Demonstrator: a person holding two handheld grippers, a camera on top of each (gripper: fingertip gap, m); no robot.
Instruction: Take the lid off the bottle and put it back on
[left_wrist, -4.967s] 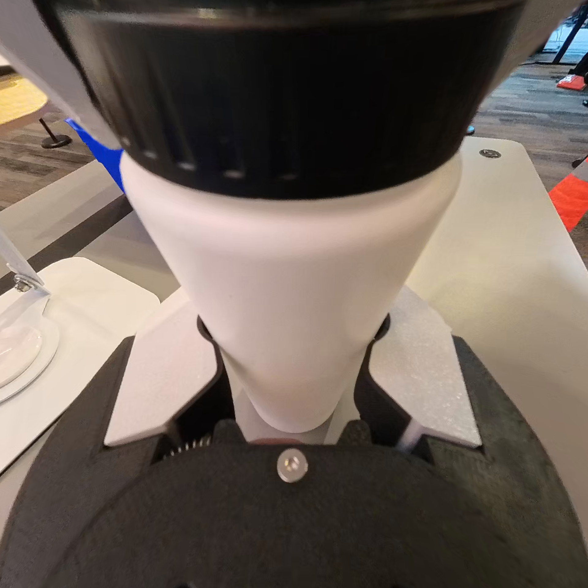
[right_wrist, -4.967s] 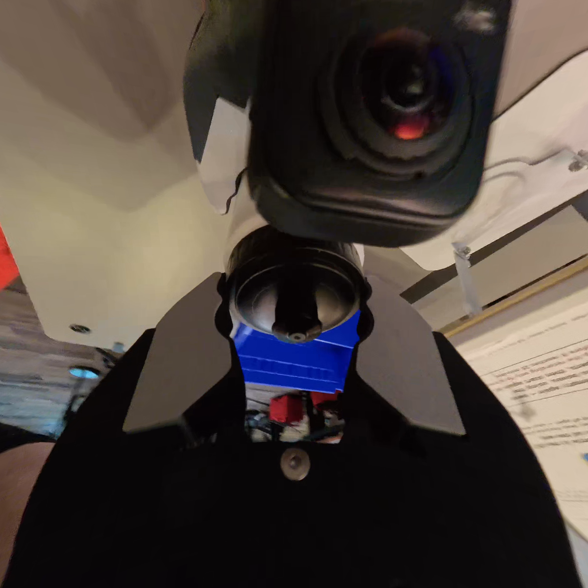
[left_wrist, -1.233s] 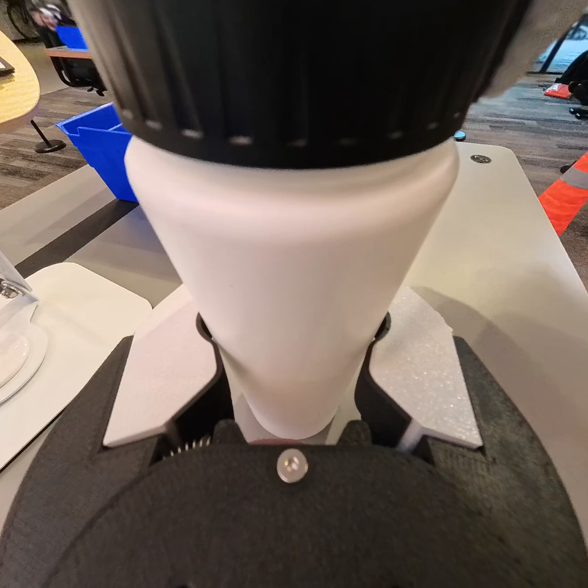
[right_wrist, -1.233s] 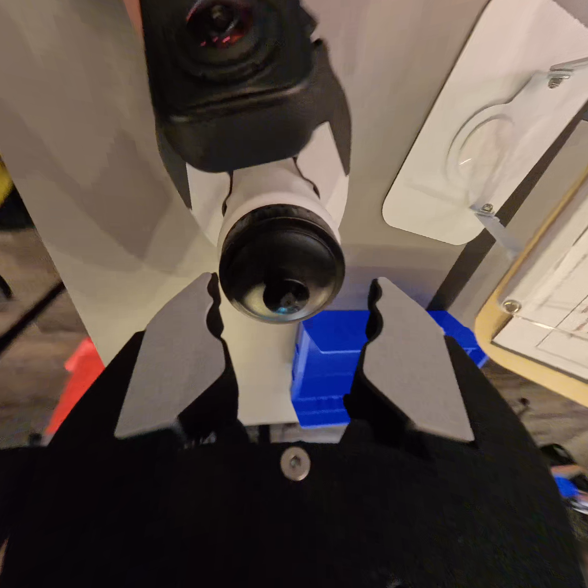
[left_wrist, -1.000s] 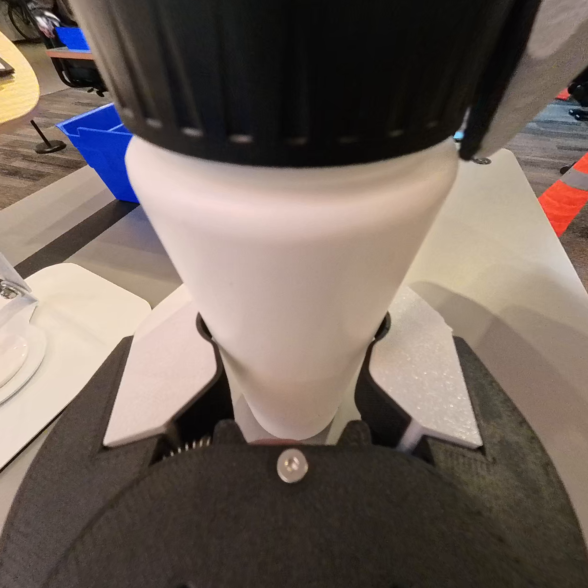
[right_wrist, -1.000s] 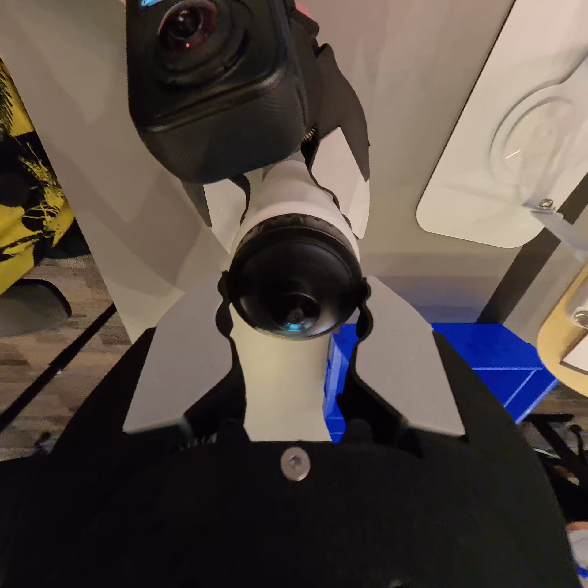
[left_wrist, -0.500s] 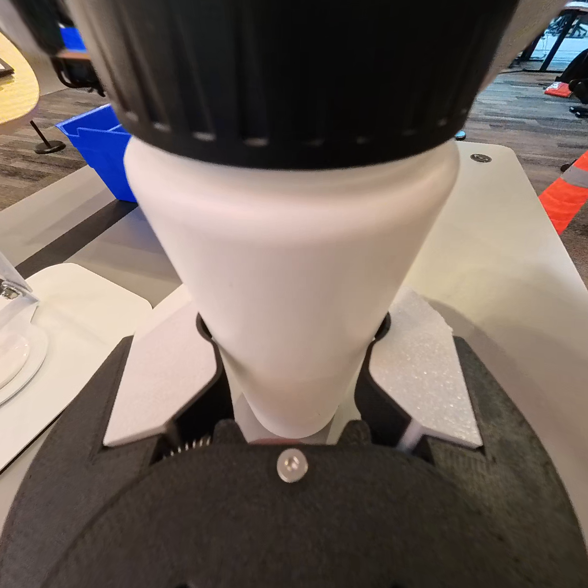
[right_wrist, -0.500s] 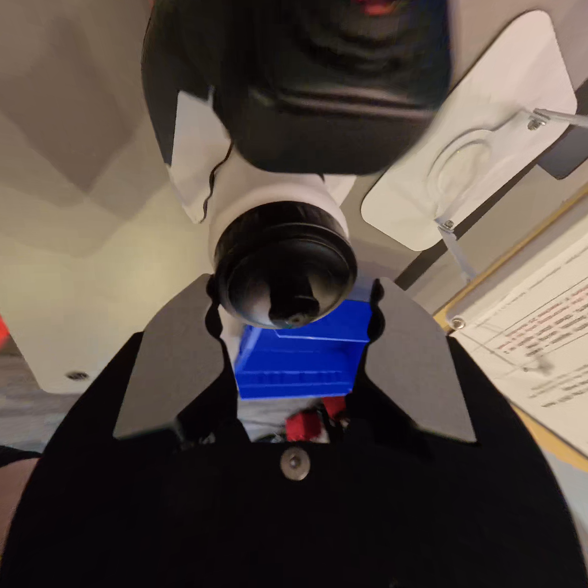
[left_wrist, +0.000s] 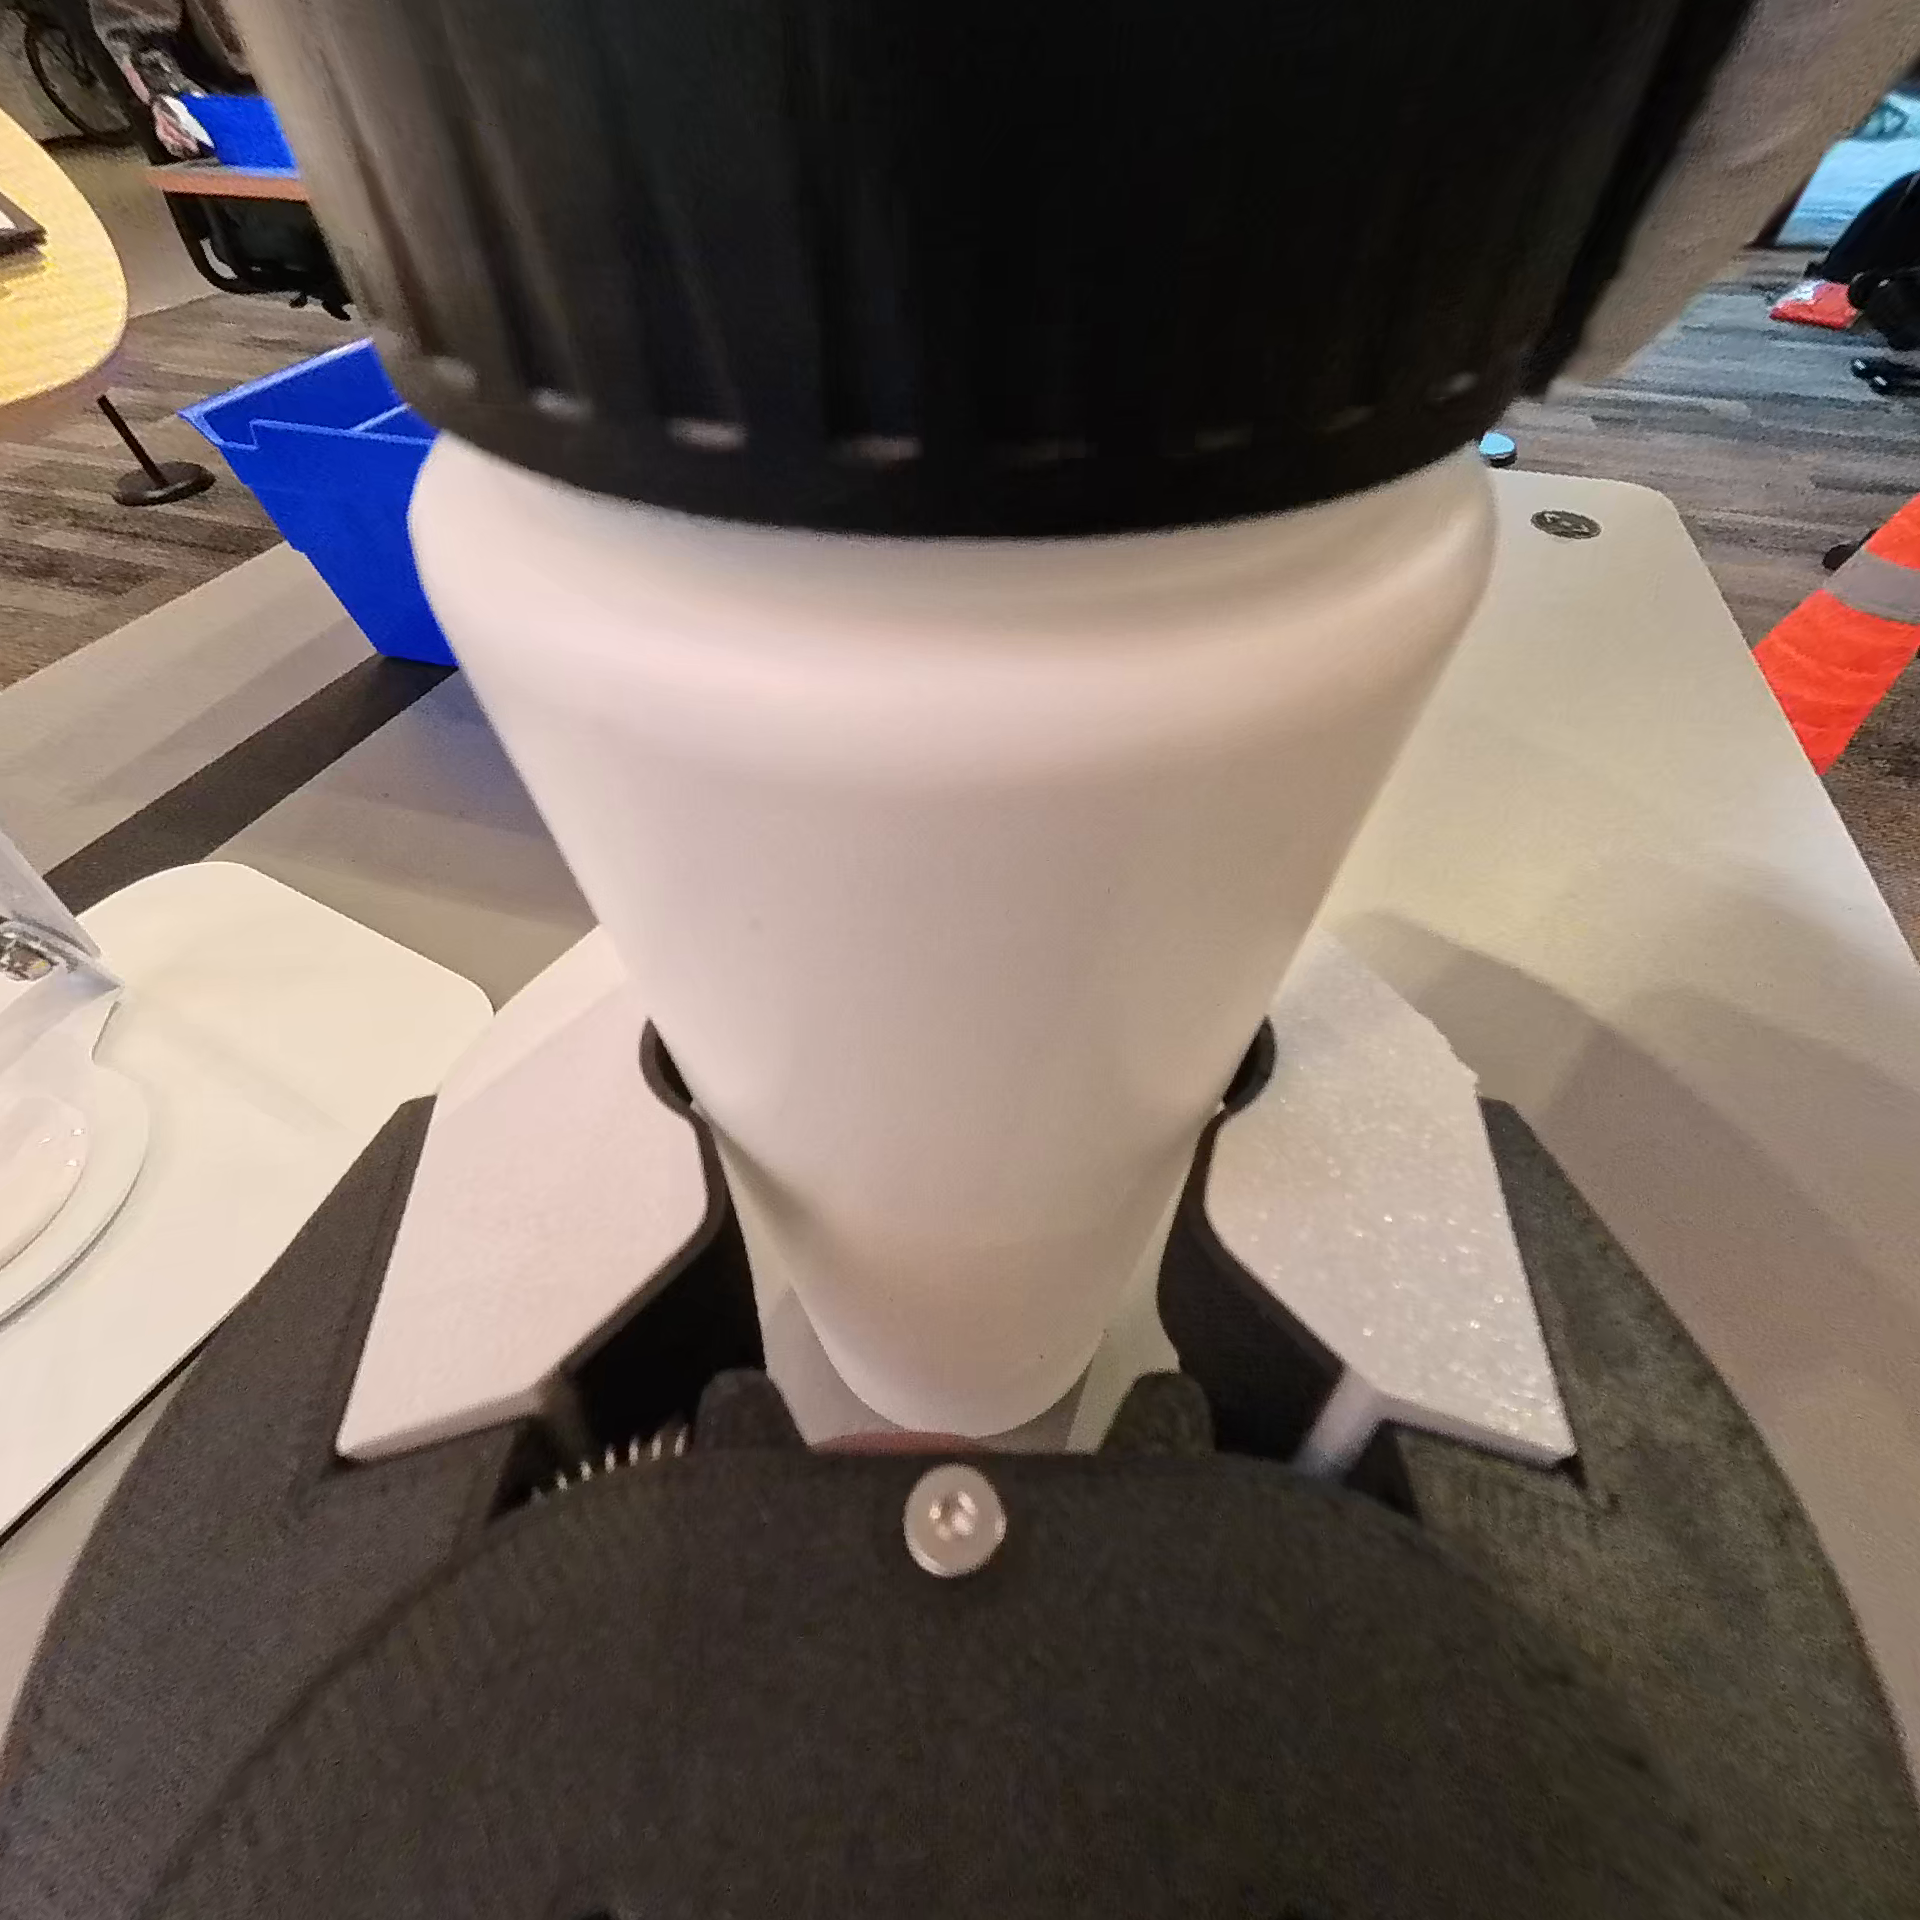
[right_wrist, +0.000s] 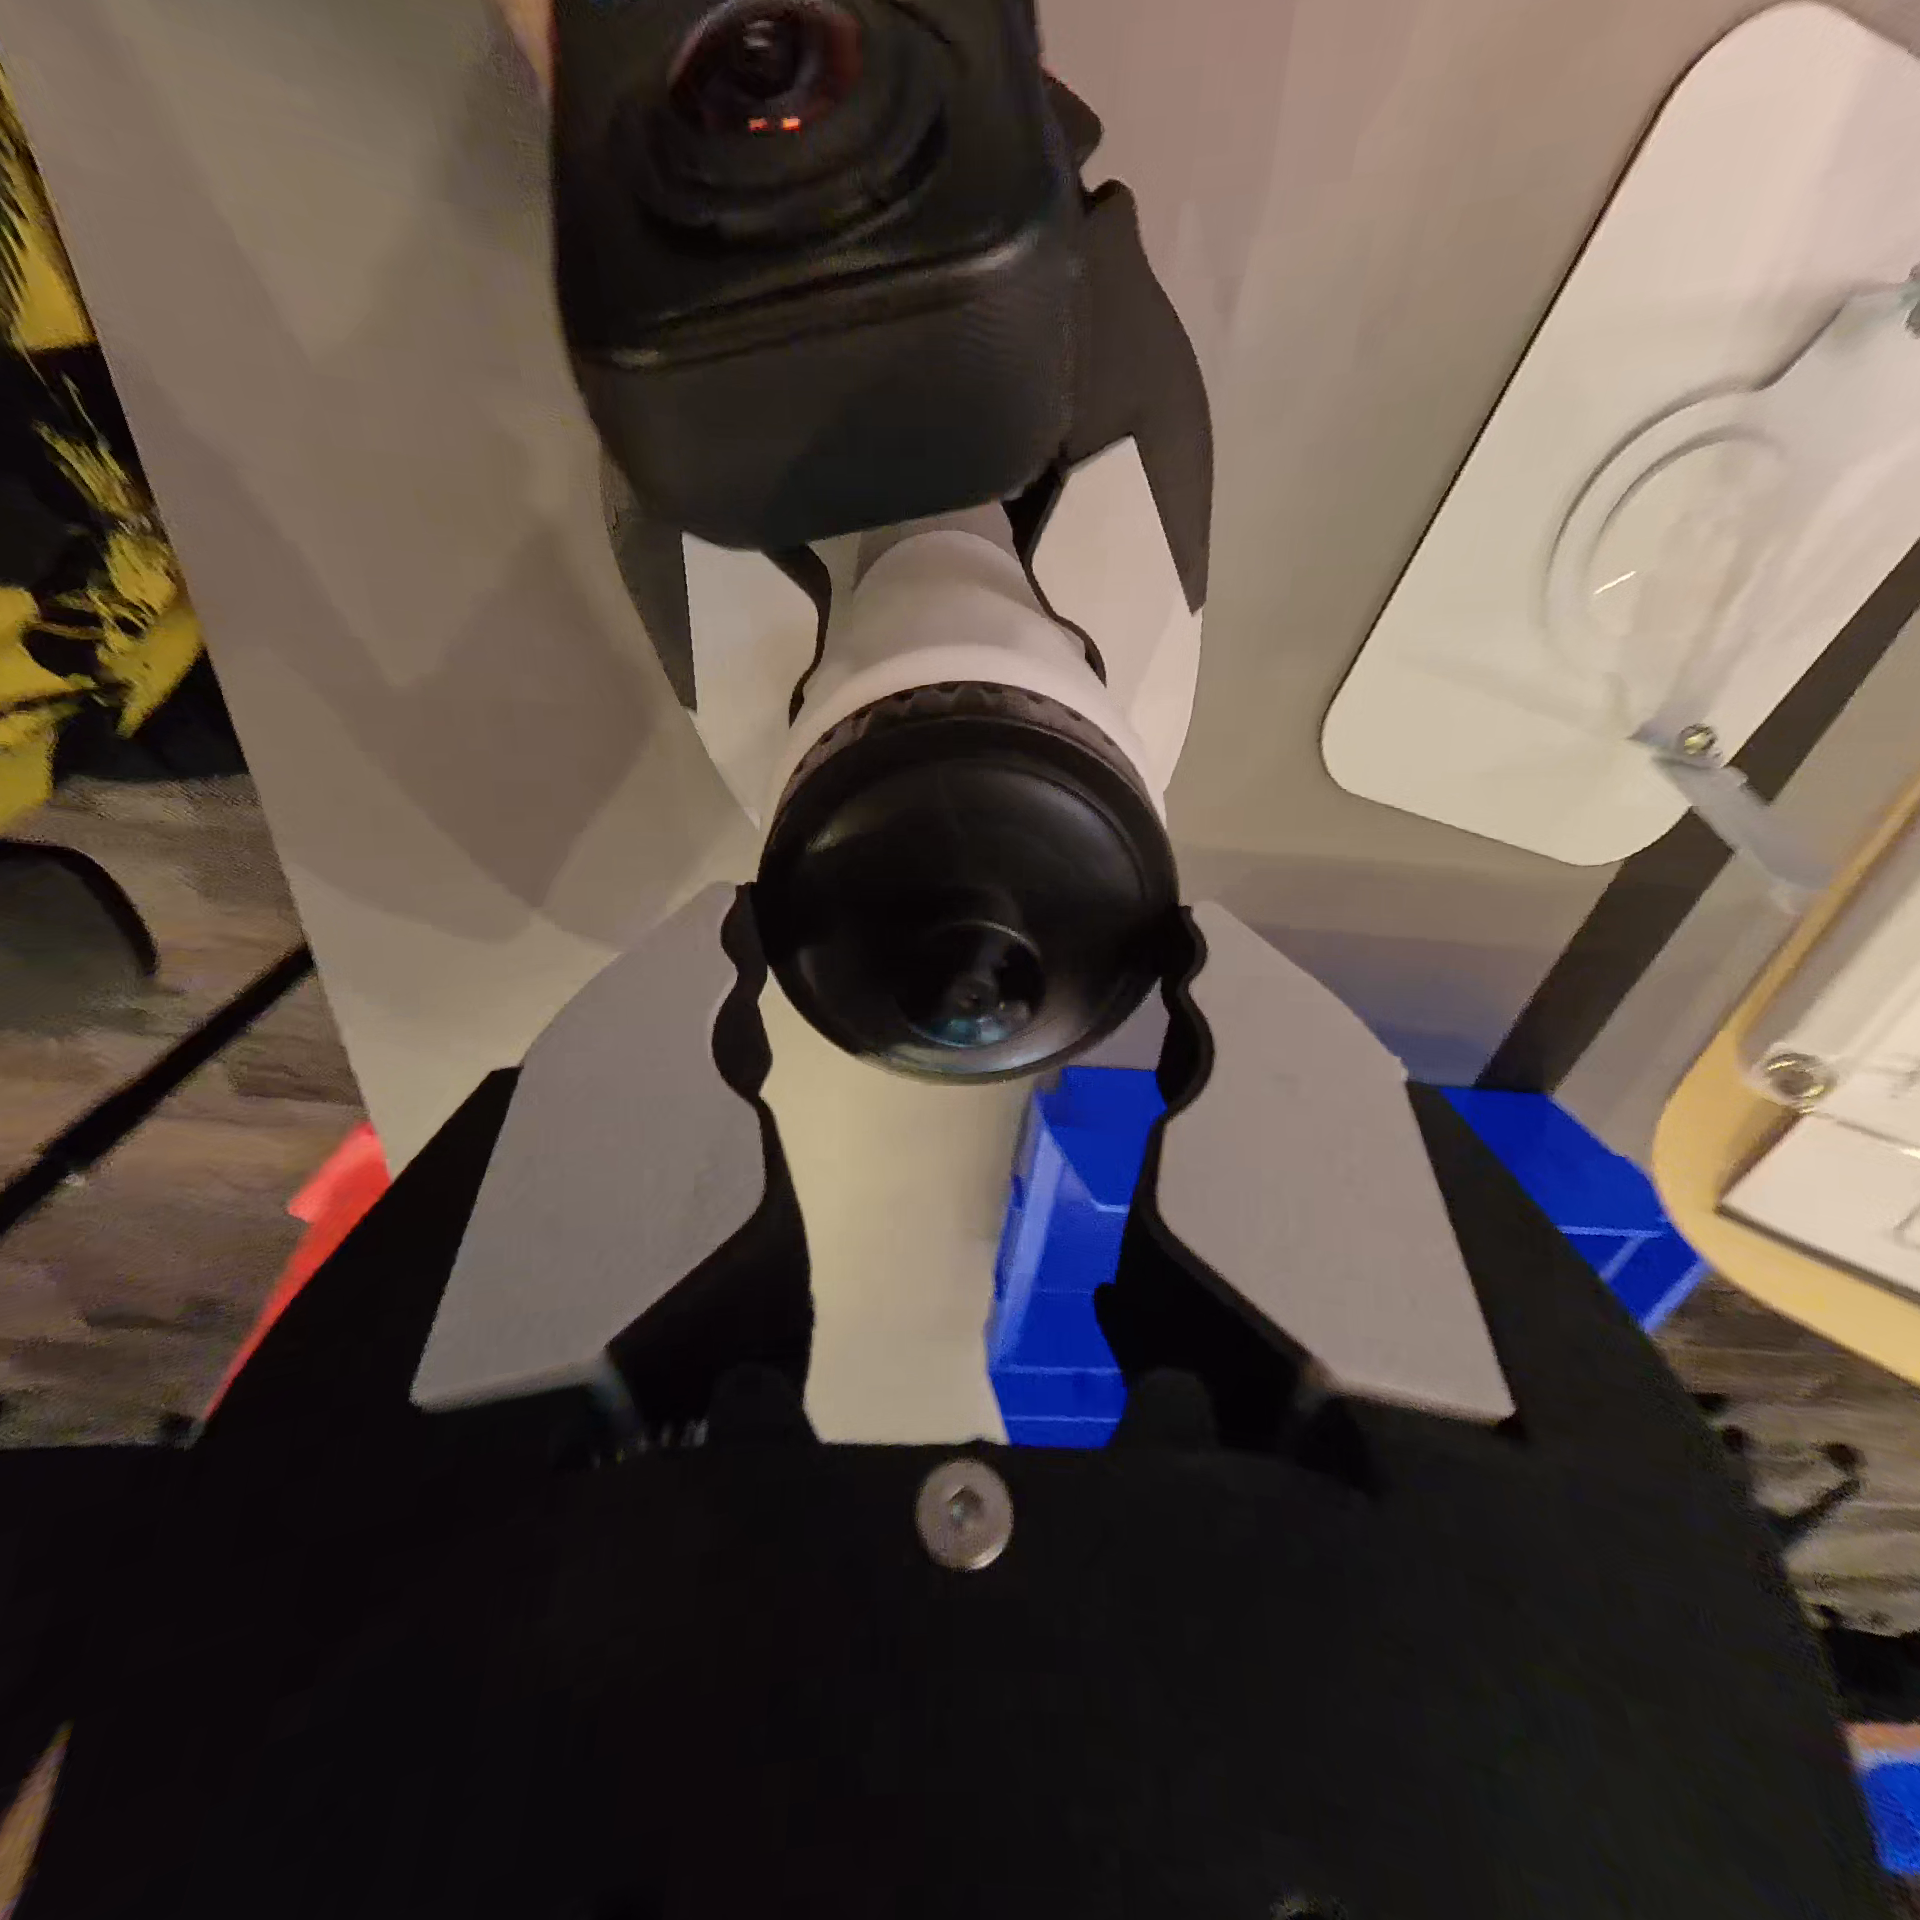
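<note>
A white bottle (left_wrist: 935, 883) with a black ribbed lid (left_wrist: 935, 260) stands upright between my left gripper's white fingers. My left gripper (left_wrist: 951, 1049) is shut on the bottle's lower body, above the table. In the right wrist view I look down on the lid's domed top (right_wrist: 966, 894). My right gripper (right_wrist: 961, 935) is shut on the lid, one finger touching each side of its rim. The bottle's body (right_wrist: 935, 623) and the left gripper with its black camera (right_wrist: 810, 208) show beyond the lid. The lid sits on the bottle's neck.
The white table (left_wrist: 1558, 779) lies under the bottle. A white pad with a clear stand (left_wrist: 260, 1039) is at the left, also in the right wrist view (right_wrist: 1558, 520). A blue bin (left_wrist: 332, 499) and an orange cone (left_wrist: 1839, 655) stand on the floor beyond.
Half a second ago the right gripper was open around the lid and turned to one side. Now it has swung back and closed on the lid. The left gripper keeps hold of the bottle.
</note>
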